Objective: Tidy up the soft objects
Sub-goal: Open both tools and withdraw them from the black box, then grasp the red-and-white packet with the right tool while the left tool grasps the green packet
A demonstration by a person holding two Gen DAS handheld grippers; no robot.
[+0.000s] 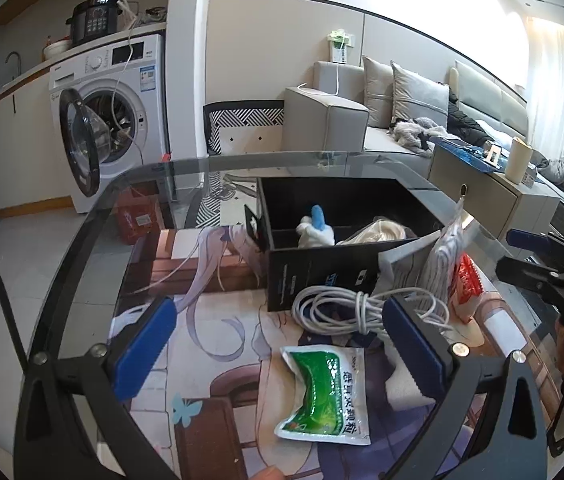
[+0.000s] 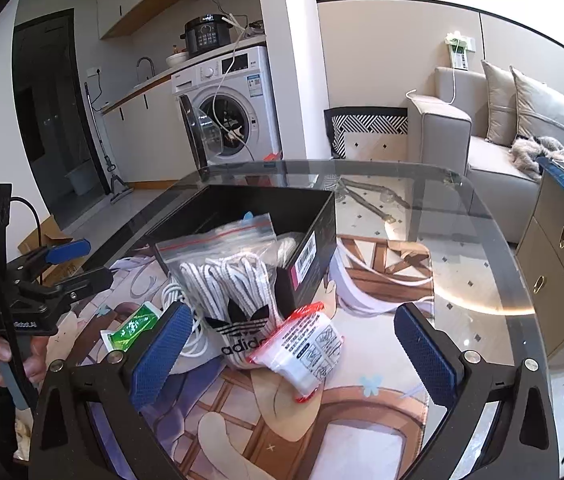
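Observation:
A black box point(image 1: 322, 276) point(image 2: 310, 240) stands on the glass table and holds a white-and-blue plush point(image 1: 316, 230) and a cream bundle point(image 1: 378, 232). Beside it lie a coiled white cable point(image 1: 334, 310) point(image 2: 185, 320), a green sachet point(image 1: 324, 394) point(image 2: 129, 330), a zip bag of striped laces point(image 2: 233, 284) point(image 1: 442, 256) and a red-edged white packet point(image 2: 306, 346) point(image 1: 466, 284). My left gripper point(image 1: 282, 350) is open above the sachet and cable. My right gripper point(image 2: 294, 354) is open around the white packet and the laces bag.
A printed mat point(image 1: 221, 344) covers the table under the glass point(image 2: 462, 240). A washing machine point(image 1: 117, 116) with its door open stands behind, a grey sofa point(image 2: 482, 148) and a beige cabinet point(image 2: 558, 272) to the right.

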